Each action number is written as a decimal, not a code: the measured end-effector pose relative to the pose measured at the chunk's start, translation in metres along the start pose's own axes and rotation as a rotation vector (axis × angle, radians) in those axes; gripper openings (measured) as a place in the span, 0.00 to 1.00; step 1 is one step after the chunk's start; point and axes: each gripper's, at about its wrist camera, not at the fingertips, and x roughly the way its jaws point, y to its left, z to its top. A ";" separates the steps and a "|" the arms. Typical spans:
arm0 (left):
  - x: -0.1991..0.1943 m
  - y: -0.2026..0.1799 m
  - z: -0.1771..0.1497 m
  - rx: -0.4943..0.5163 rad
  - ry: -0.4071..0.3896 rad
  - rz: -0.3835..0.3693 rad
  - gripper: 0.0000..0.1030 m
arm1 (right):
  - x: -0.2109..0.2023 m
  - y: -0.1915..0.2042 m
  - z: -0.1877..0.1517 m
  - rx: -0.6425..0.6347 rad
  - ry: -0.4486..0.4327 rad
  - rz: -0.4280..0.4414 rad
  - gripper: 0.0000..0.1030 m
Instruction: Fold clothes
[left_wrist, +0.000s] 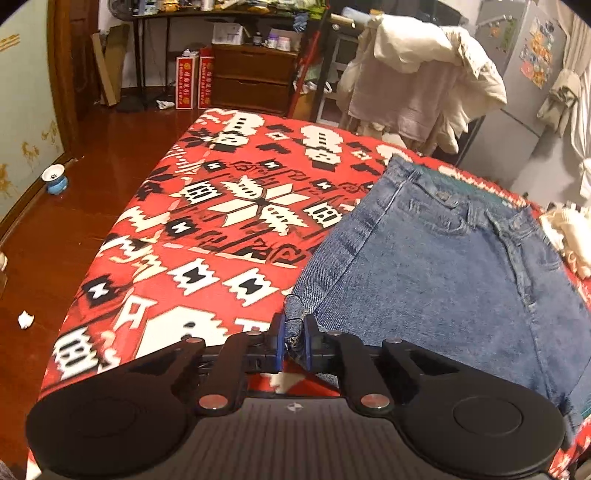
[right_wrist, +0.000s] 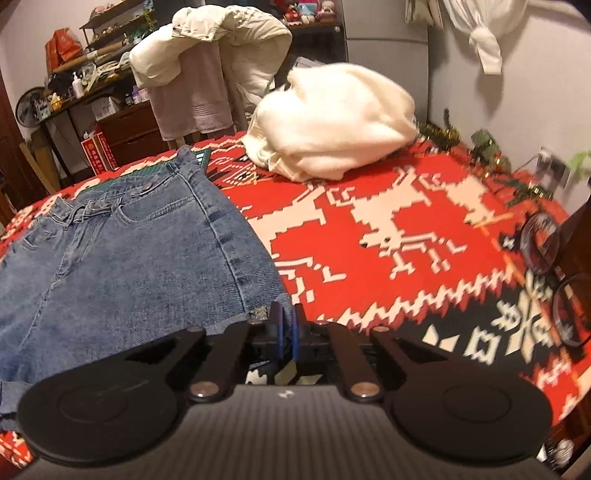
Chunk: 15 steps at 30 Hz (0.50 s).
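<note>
- Nearest, left gripper (left_wrist: 294, 338): clenched on a frayed hem corner of the denim shorts (left_wrist: 436, 258), blue pads pinching the cloth between them.
- Right gripper (right_wrist: 287, 328): fingers drawn together, only a thin gap between the blue pads; sits just beside the other frayed hem corner, at the shorts' right edge; cannot tell whether any cloth is caught.
- Shorts spread flat on the red patterned blanket (left_wrist: 207, 229), hem toward the grippers, waistband and button at the far end; front side up, pockets and fly seam showing.
- Past the waistband, a dark green edge peeking out from under the denim.
- Further along the blanket, to the right of the shorts, a heap of white fluffy cloth (right_wrist: 332, 122), well apart from the denim.
- Near the blanket's right edge, a pair of glasses (right_wrist: 554, 266).
- Beyond the bed, pale clothes draped over a rack (left_wrist: 417, 74), then a wooden drawer chest (left_wrist: 251, 77) and a cluttered shelf against the wall.
- Down on the wooden floor at left, a small blue-and-white bowl (left_wrist: 55, 179).
</note>
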 end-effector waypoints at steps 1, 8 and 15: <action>-0.004 -0.002 -0.002 -0.003 -0.001 0.000 0.10 | -0.003 -0.001 0.002 0.003 -0.002 -0.002 0.04; -0.030 -0.002 -0.024 -0.037 0.031 -0.023 0.10 | -0.015 -0.017 0.007 0.025 0.008 0.002 0.04; -0.031 0.006 -0.039 -0.101 0.039 -0.043 0.15 | -0.016 -0.026 -0.005 0.022 0.027 -0.011 0.06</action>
